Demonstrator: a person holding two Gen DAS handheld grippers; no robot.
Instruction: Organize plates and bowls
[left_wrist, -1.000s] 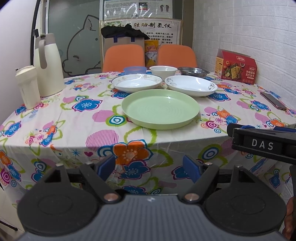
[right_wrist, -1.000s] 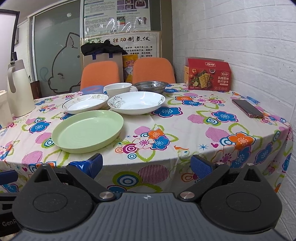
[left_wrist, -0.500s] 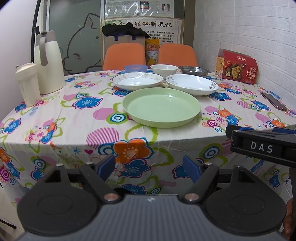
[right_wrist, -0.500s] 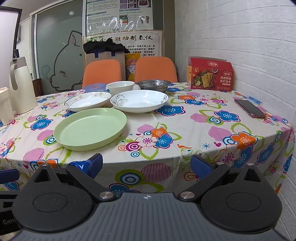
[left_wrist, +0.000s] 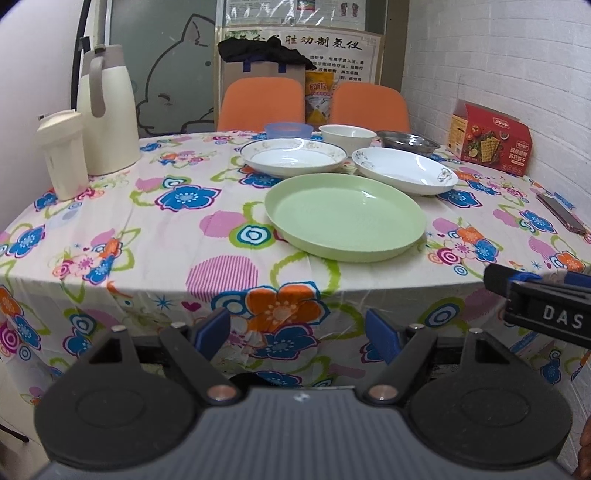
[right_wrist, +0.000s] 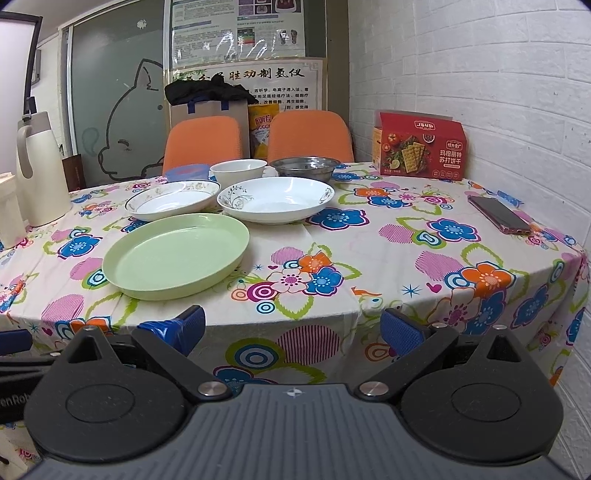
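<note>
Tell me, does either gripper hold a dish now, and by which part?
Nothing is held. The left gripper and right gripper are open and empty.

both views low, facing table (left_wrist: 229, 236)

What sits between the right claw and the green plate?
Nothing: only bare floral tablecloth separates the open right claw from the round pale green plate, seen in the right wrist view.

- The green plate (right_wrist: 176, 254) looks like matt plastic, smooth.
- The two white plates (right_wrist: 275, 199) and the white bowl (right_wrist: 238, 171) are glossy, like glazed ceramic.
- The metal bowl (right_wrist: 305, 166) is dull grey steel.
- A printed cloth (right_wrist: 369, 254) covers the counter, slightly creased.
- The cracker box (right_wrist: 419, 147) is glossy printed card.
</note>
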